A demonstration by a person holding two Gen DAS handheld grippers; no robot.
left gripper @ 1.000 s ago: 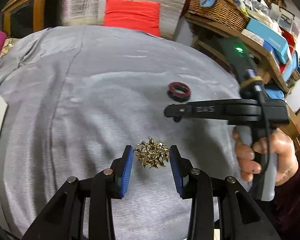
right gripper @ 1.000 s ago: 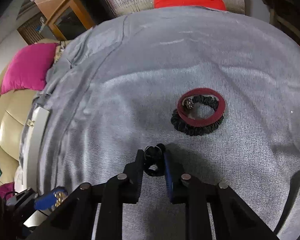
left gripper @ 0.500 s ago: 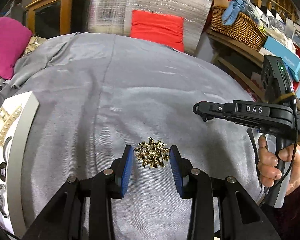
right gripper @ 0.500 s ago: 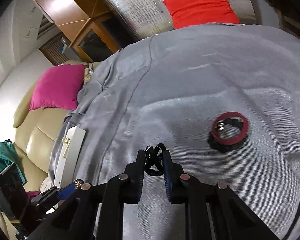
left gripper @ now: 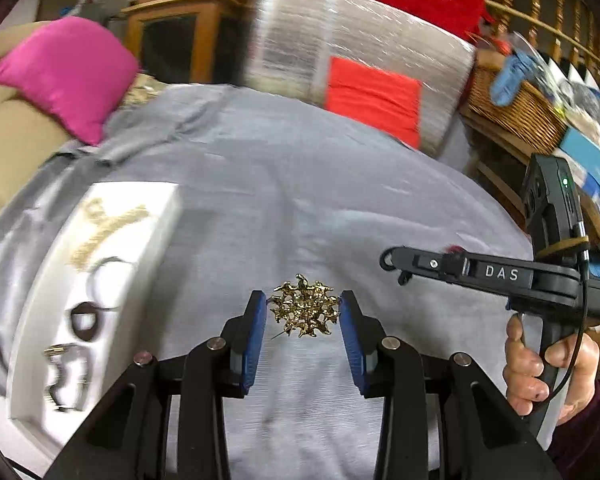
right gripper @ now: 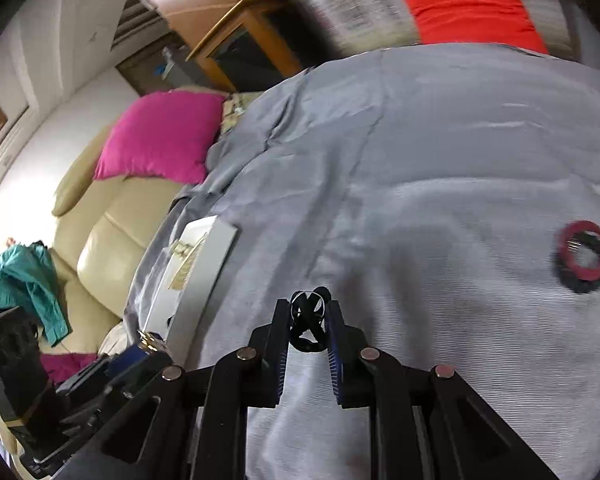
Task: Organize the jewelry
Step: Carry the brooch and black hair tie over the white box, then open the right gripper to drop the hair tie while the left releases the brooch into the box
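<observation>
Left wrist view has my left gripper (left gripper: 303, 316) pinching the gold brooch (left gripper: 303, 312), my right gripper (right gripper: 310, 326) squeezing a black ring (right gripper: 309, 322), and the white tray (left gripper: 156, 216) lying ahead to the left, long side running away, nearer my left hand

Gold brooch (left gripper: 303, 311), grey cloth (left gripper: 300, 200), white tray (left gripper: 156, 240), pink cushion (left gripper: 68, 72)

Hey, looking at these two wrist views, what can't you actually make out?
- Left wrist view: pieces in the white tray smear with motion blur; their kinds are unclear.
- Right wrist view: the dark looped piece is half hidden between the right gripper's jaws.
- Right wrist view: the red ring and the black band under it blur together.
</observation>
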